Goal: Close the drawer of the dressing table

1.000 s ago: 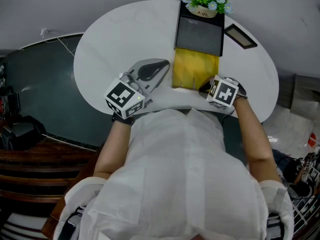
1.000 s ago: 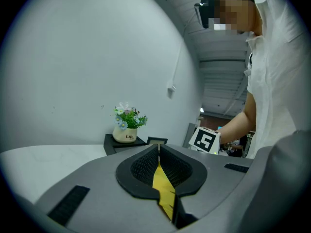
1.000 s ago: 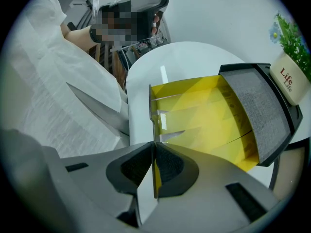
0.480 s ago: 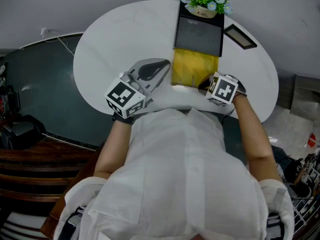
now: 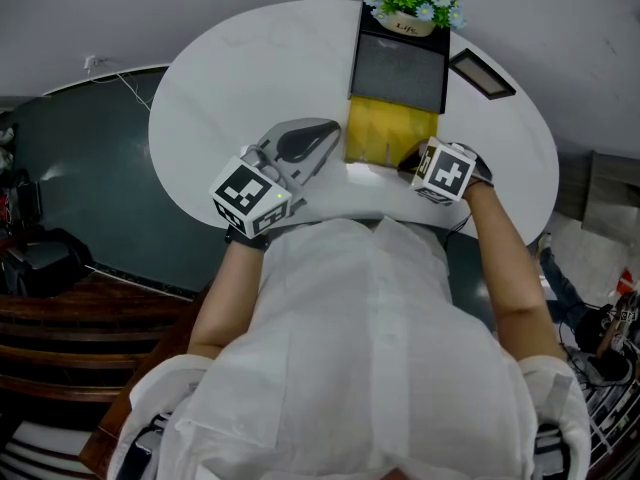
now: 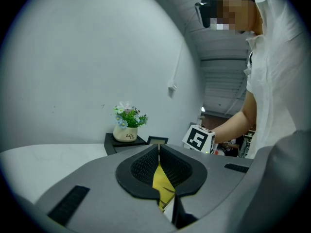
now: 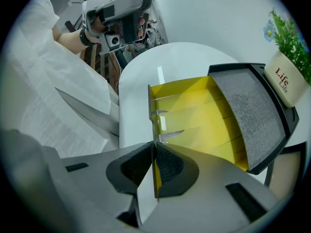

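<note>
A small black dressing-table box [image 5: 398, 68] stands at the far side of the round white table [image 5: 230, 88]. Its yellow drawer [image 5: 390, 138] sticks out toward me, partly open. My right gripper [image 5: 408, 165] points steeply down and is shut on the drawer's front panel. In the right gripper view the thin yellow front wall runs between the pads of the right gripper [image 7: 154, 144], and the drawer's [image 7: 204, 115] dividers show beyond. My left gripper [image 5: 325, 133] hovers just left of the drawer, shut and holding nothing. The left gripper's [image 6: 159, 148] tips meet.
A white pot of flowers [image 5: 408, 20] sits on top of the box. A small black picture frame [image 5: 482, 73] lies to its right. My own white-sleeved body fills the near side of the head view. Dark floor and furniture lie to the left, past the table's edge.
The drawer has slid a little way into the box, so less yellow shows. My right gripper has moved with it, away from me. The left gripper has stayed put.
</note>
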{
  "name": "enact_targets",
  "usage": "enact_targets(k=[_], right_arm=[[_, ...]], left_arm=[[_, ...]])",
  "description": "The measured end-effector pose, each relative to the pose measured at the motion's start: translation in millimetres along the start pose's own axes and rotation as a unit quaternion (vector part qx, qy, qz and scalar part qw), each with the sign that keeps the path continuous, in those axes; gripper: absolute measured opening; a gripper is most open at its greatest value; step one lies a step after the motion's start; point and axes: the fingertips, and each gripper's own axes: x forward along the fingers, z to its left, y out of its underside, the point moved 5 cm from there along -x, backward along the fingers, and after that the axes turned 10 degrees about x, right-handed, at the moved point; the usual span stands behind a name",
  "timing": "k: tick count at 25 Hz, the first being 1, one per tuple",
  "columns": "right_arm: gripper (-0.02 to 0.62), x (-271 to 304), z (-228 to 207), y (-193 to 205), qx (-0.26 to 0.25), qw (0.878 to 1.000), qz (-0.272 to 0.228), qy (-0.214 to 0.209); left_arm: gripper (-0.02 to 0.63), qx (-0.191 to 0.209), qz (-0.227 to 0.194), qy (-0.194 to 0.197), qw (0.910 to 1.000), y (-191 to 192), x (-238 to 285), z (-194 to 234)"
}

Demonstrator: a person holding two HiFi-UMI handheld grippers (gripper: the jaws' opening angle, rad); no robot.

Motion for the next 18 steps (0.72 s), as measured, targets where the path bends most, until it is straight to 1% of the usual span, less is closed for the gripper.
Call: enact_targets(k=[14,18], right_arm=[[0.026,-9,-19,-7,-0.003,1.000,-0.007,0.025],[0.026,-9,-28,-11,-0.005,0.999,-0.009,0.043]], left_arm=[[0.018,-0.002,0.004,-0.003,1.0000,0,0,0],[0.018,-0.003,0.005,-0.005,1.0000,2,-1,1]])
